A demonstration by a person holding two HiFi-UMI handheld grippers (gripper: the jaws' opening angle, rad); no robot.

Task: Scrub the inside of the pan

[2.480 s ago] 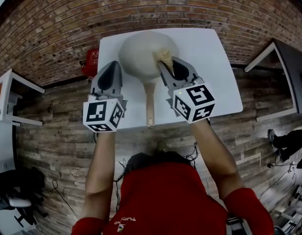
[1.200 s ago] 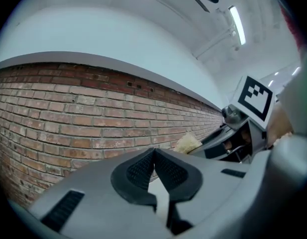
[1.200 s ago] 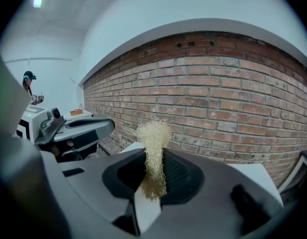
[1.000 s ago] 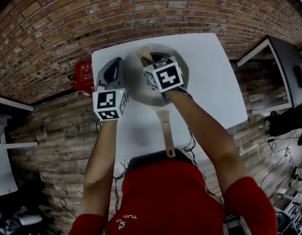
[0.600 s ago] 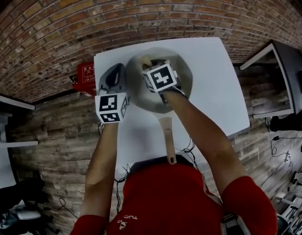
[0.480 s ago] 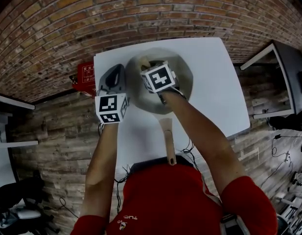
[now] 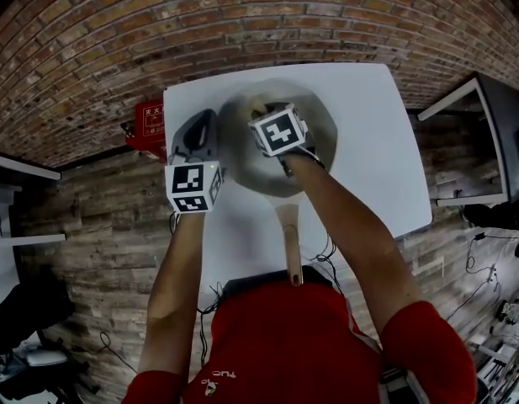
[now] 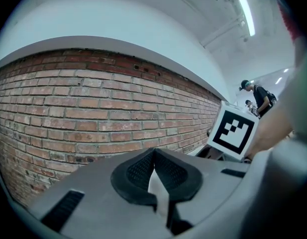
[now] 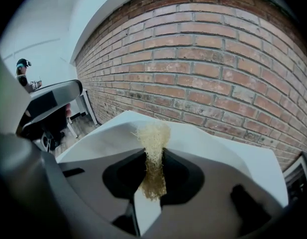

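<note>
The main risk, I think, is that the pan (image 7: 320,133) slides or turns on the white table (image 7: 373,141) when the rubbing presses on it, because nothing holds it. The left gripper (image 8: 154,156) has its jaws pressed together with nothing between them. It is just beside the pan's left rim, and from the head view I cannot tell if it touches the rim or not. A second risk is the scrubber (image 9: 152,133). The right gripper (image 9: 154,158) is clamped on this pale fibrous pad by a thin part only, with the tuft standing out past the tips, so a hard sideways stroke could pull it out. The pan sits at the far middle of the table, and its handle (image 7: 288,242) points back toward the person. The right arm reaches forward over the handle, with the gripper tilted down into the far left part of the pan. The left forearm goes straight ahead, with its gripper low over the table.
</note>
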